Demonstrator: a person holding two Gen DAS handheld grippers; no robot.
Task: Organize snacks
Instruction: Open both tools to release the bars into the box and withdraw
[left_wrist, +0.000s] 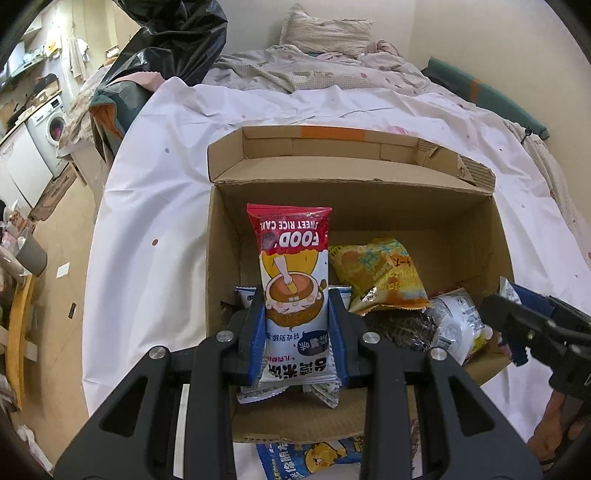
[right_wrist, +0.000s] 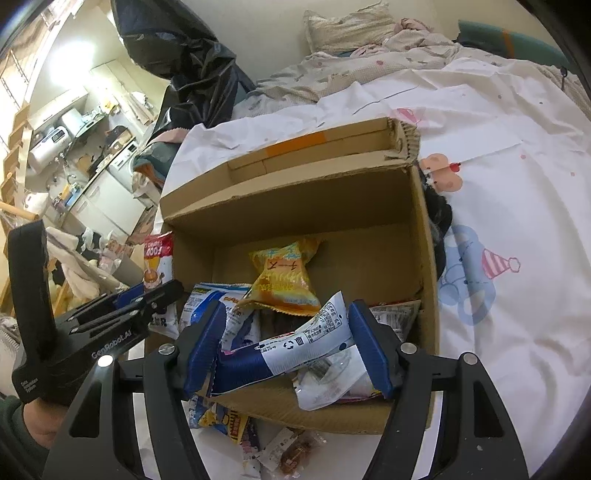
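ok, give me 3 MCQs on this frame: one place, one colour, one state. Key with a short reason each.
1. Where is the yellow packet?
A. inside the box
B. on the sheet beside the box
C. in the left gripper

2. What colour is the top band of the rice cake packet?
A. green
B. red
C. black

3. What is the right gripper doing?
A. open, nothing between its fingers
B. shut on the blue-white packet
C. out of view

Key:
1 A: it lies on the floor of the box, seen in both views.
2 B: the band with the "FOOD" print is red.
3 B: both blue pads press the blue-white packet; the left gripper likewise clamps the rice cake packet.
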